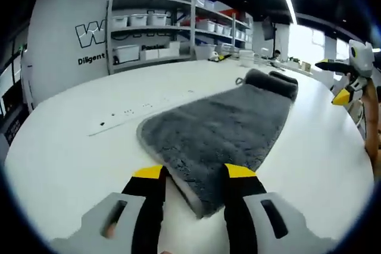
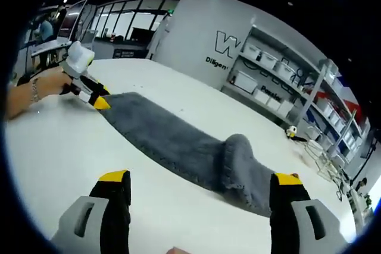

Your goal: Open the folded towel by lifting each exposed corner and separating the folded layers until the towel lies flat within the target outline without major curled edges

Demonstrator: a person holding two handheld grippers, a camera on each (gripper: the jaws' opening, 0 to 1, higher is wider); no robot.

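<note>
In the left gripper view, the grey towel [image 1: 220, 129] lies lengthwise on the white table [image 1: 77, 141], running from the lower centre of the frame up toward the upper right. Its near end sits between the yellow-tipped jaws of the left gripper [image 1: 196, 173], which stand apart on either side of the towel's corner; the near corner lies in the gap between them, and I cannot tell whether the tips touch the cloth. The far end of the towel is bunched into a thick roll or fold at the upper right. At the right edge of this frame the right gripper [image 1: 344, 94] hangs above the table, well apart from the towel, its yellow tip pointing down and left.

In the right gripper view, the towel [image 2: 178, 144] stretches diagonally from the upper left to the lower right, with the rolled hump near the lower right, close to the right jaw. The right gripper's [image 2: 202, 179] jaws are spread wide, holding nothing, and the towel's bunched end lies between and beyond them. At the upper left the left gripper [image 2: 98, 100] rests at the towel's far corner, held by a person's hand [image 2: 44, 84].

Grey shelving with white storage bins [image 1: 149, 28] stands against the wall in the upper part of both frames.
</note>
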